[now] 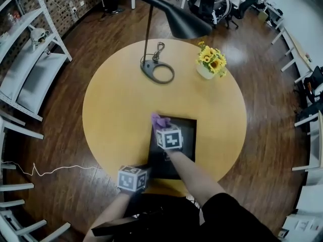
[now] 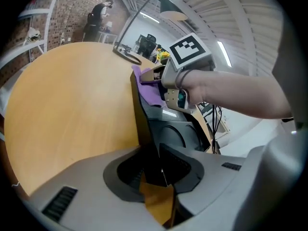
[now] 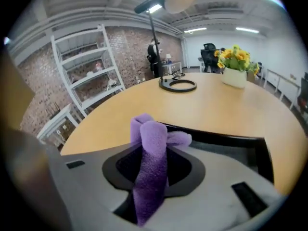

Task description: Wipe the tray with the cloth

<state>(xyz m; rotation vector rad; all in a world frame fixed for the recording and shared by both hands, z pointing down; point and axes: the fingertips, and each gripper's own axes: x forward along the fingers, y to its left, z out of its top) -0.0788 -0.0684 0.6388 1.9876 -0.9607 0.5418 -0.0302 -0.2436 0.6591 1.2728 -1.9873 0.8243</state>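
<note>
Round table (image 1: 116, 100) — black tray (image 1: 189, 135), purple cloth (image 1: 160, 120) at its far edge.

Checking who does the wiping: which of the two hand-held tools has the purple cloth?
The right tool: its jaws pinch the fuzzy purple cloth, whereas the left tool clamps the edge of the black rectangular tray.

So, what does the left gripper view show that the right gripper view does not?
Left only: the right gripper seen from outside, its marker cube, the person's forearm, and the left gripper shut on the black tray's edge. Right only: the sunflowers' white pot, and how the jaws pinch the purple cloth. Both: tray, cloth, round wooden table, lamp.
</note>
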